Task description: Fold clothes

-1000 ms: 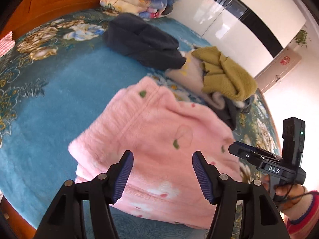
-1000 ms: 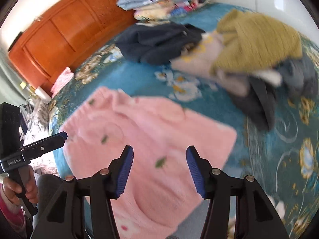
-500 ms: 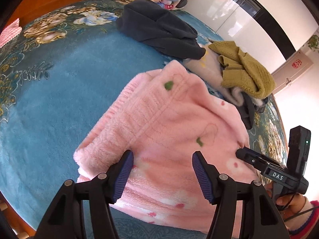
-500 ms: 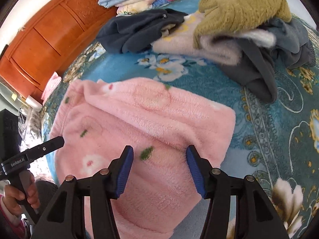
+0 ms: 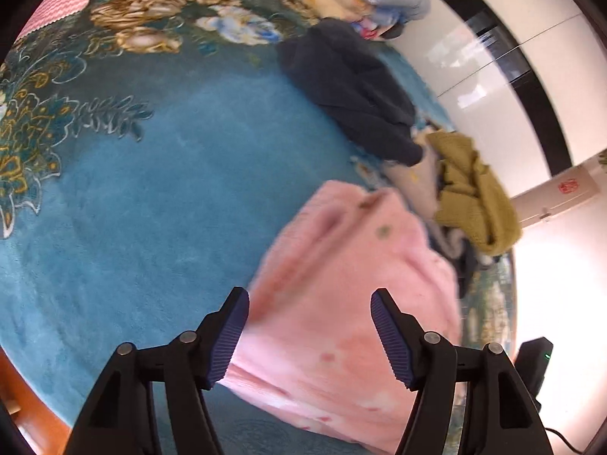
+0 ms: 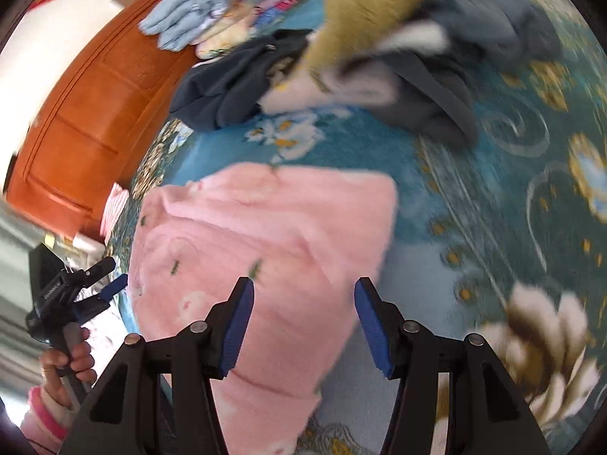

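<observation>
A folded pink fleece garment [image 5: 341,295] with small green and pink motifs lies on the blue floral bedspread [image 5: 151,197]. It also shows in the right wrist view [image 6: 265,242]. My left gripper [image 5: 309,335] is open and empty, just above the garment's near left edge. My right gripper [image 6: 301,328] is open and empty over the garment's near right edge. The left gripper's body [image 6: 68,295] shows at the left of the right wrist view, held in a hand.
A pile of unfolded clothes lies beyond the pink garment: a dark navy piece [image 5: 353,87], a mustard knit [image 5: 474,193], grey pieces [image 6: 436,87]. Folded bedding [image 6: 212,19] is stacked against the orange wooden headboard [image 6: 83,125]. The bedspread's near edge is just below the grippers.
Both grippers have swung: the left view turned left, so the pink garment sits further right in it; the right view moved closer and lower. Both views are motion-blurred. Jaws stay open.
</observation>
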Available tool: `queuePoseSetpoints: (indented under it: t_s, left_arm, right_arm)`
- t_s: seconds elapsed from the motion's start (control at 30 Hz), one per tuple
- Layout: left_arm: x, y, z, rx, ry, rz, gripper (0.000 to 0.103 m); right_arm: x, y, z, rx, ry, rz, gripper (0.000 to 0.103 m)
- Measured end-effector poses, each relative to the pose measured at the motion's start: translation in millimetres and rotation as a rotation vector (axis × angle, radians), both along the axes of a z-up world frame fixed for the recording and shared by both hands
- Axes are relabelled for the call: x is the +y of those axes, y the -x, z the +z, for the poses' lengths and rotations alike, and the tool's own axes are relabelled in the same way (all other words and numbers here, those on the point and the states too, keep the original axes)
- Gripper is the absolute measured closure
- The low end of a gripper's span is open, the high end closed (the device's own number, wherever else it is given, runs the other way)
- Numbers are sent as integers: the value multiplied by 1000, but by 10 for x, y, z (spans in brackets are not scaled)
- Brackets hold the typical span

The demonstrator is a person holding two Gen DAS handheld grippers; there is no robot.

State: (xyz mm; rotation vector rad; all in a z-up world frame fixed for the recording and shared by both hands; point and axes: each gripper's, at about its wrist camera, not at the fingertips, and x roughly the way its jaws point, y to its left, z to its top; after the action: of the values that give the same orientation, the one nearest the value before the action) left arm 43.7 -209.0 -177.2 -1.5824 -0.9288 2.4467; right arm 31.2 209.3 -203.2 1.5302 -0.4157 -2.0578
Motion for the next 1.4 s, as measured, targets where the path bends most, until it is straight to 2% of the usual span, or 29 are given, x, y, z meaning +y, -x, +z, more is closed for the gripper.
queuePoseSetpoints:
  t_s: [0.07, 0.1, 0.17, 0.27, 0.33, 0.37, 0.47, 0.53, 0.7, 0.87, 1.1, 1.2, 1.27, 1.4]
  left_arm:
    - [-54, 67, -147, -53, -5, -9, 32]
    - [-72, 65, -222, -63, -32, -9, 32]
    - [-142, 77, -355, -83, -124, 1, 31]
    - [-275, 56, -566, -127, -266, 32, 24]
    - [-351, 2, -637, -120, -385, 58, 24]
    - [-358, -24, -639, -110, -404, 64, 24]
    - [-267, -6, -658, -126, -321, 19, 19]
    - [-226, 21, -711, -137, -331, 9, 19]
    - [-229, 24, -848, -163, -420, 59, 20]
    - [-229, -42, -837, -139, -468, 74, 20]
    - [-241, -48, -808, -137, -415, 66, 21]
    - [-215, -52, -755, -122, -396, 72, 32]
    - [-171, -49, -684, -114, -355, 57, 41]
    - [-83, -53, -508, -124, -252, -2, 52]
  right_arm:
    - [62, -59, -116, -74, 57, -17, 47]
    - [69, -104, -166, -106, 89, -21, 47]
    - [62, -187, -251, -149, 152, -38, 47]
    - [33, -253, -333, -186, 226, -75, 45]
    - [39, -272, -389, -212, 269, -100, 43]
    - [50, -277, -419, -227, 289, -113, 42]
    - [79, -294, -506, -267, 300, -144, 41]
    - [68, -300, -521, -273, 287, -145, 41]
    - [71, -262, -546, -306, 270, -187, 41]
    - [55, -247, -577, -335, 286, -228, 41]
    - [-33, -196, -569, -342, 267, -228, 50]
    - [-18, -196, -578, -359, 261, -246, 56]
    - [-28, -182, -569, -371, 255, -255, 63]
    - [-54, -154, -503, -383, 231, -268, 71]
